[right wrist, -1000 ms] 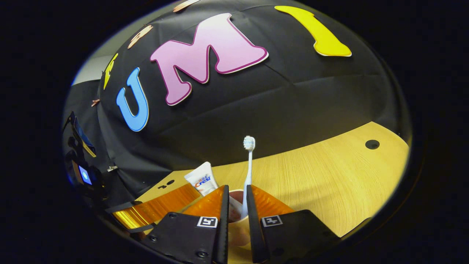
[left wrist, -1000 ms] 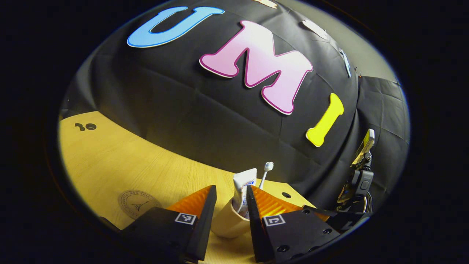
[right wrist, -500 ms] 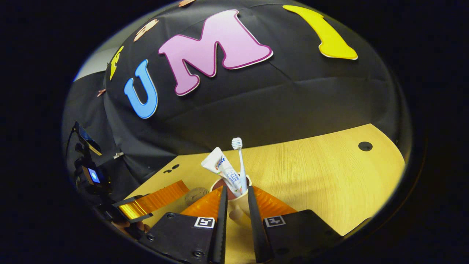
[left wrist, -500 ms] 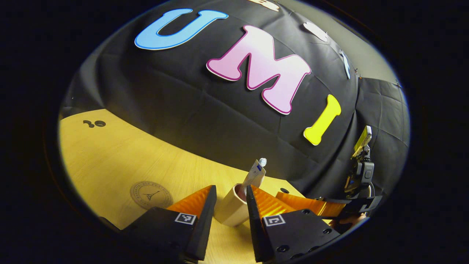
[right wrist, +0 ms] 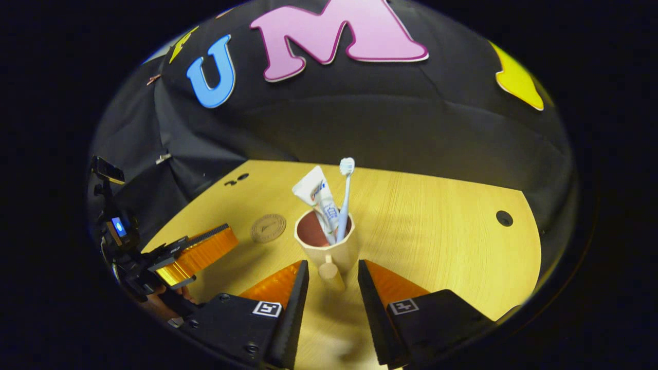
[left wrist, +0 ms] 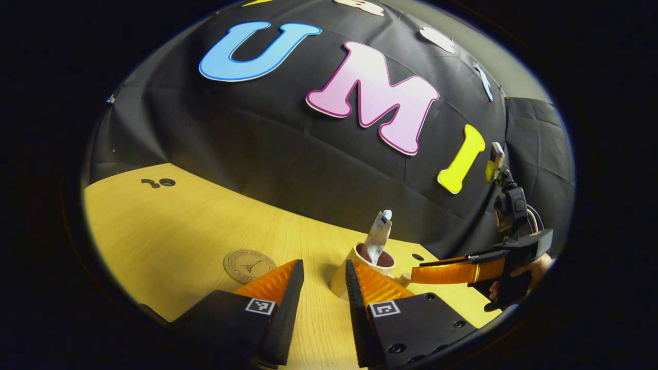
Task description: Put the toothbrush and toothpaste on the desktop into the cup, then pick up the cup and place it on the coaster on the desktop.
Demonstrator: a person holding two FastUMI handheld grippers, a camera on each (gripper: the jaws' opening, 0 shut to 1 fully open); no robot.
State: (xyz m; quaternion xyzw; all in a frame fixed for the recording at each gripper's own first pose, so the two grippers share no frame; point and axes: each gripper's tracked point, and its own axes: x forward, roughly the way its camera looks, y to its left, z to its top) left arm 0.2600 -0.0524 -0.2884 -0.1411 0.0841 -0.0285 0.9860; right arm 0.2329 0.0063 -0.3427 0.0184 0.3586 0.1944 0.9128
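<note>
Left tongs point(left wrist: 324, 288): jaws parted with bare worktop between them, holding nothing; seen from the right gripper view point(right wrist: 198, 252) they hang low at the far left, well apart from the cup.
Coaster point(right wrist: 268, 227): round disc lying flat on the worktop point(right wrist: 442, 231), just left of the cup and apart from it, with nothing on it; in the left gripper view point(left wrist: 249, 265) it sits ahead of the left finger.
Cup point(right wrist: 325, 241): upright on the worktop, its handle pointing toward the right tongs; in the left gripper view point(left wrist: 360, 267) it stands just beyond the right finger's tip.
Toothpaste point(right wrist: 316, 198): standing in the cup, leaning left, its crimped end up.
Toothbrush point(right wrist: 344, 198): standing in the cup beside the tube, its bristle head at the top.
Right tongs point(right wrist: 331, 280): jaws open to either side of the cup's handle, not pressing on it, nothing held.
Done, by my reading: both items are in the cup.
Left to do: grasp the cup, lift it and set it on the coaster; no grasp is made yet.
</note>
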